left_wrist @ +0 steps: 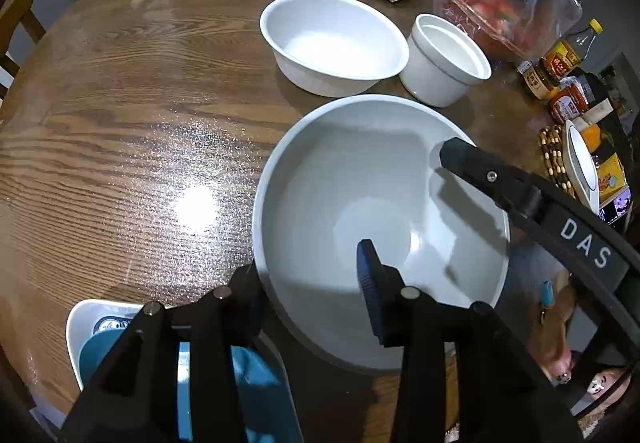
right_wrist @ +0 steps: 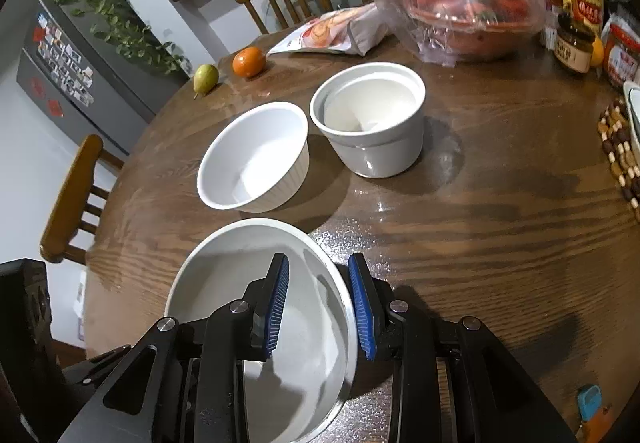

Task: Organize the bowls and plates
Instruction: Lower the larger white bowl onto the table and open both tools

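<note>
Sorting barely begun, by the look of it: three bowls apart on the table (left_wrist: 120, 83), none nested. Big bowl (left_wrist: 360, 183) nearest, at the table's near edge; ribbed bowl (left_wrist: 334, 43) beyond it; deep bowl (left_wrist: 446, 59) just beside that one, perhaps with a second dish inside, though hard to tell. Plates (left_wrist: 86, 327) at the near edge, partly hidden under the left gripper (left_wrist: 308, 267). Stacking likely all left to do.

Both grippers straddling the big bowl's rim on opposite sides. Left: one pad well inside the bowl, clear of the wall, the other finger outside by the rim; jaws released. Right gripper (right_wrist: 319, 263): rim between the pads, outer pad close against it, inner pad over the inside wall; clenched or slack, cannot tell.
</note>
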The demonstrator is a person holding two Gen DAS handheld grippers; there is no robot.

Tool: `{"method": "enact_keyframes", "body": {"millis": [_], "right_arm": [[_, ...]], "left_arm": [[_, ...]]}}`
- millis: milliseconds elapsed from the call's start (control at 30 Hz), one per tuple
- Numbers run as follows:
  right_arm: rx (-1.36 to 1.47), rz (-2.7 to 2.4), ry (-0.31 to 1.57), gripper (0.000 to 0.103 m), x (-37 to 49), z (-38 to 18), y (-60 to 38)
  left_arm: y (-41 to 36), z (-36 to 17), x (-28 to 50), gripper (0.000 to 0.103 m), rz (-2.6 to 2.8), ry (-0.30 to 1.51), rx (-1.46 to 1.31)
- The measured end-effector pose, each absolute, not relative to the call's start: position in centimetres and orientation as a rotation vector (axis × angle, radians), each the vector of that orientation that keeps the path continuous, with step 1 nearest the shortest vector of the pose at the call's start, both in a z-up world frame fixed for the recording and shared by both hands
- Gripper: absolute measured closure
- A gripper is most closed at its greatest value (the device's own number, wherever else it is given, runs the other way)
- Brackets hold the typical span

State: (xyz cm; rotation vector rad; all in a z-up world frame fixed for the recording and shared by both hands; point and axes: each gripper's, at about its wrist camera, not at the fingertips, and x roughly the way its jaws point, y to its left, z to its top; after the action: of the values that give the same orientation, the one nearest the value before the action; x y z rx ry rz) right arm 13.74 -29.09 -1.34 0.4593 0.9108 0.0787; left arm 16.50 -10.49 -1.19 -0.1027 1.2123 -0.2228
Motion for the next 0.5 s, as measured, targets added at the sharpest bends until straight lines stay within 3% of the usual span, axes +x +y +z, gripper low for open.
{"method": "enact_keyframes", "body": {"millis": [500], "right_arm": [[0.463,0.058,0.937,0.07,14.06,-1.9,-29.21]], "left_arm": [[-11.21,-1.8,16.8,0.064,-0.222,1.234,-0.118]]}}
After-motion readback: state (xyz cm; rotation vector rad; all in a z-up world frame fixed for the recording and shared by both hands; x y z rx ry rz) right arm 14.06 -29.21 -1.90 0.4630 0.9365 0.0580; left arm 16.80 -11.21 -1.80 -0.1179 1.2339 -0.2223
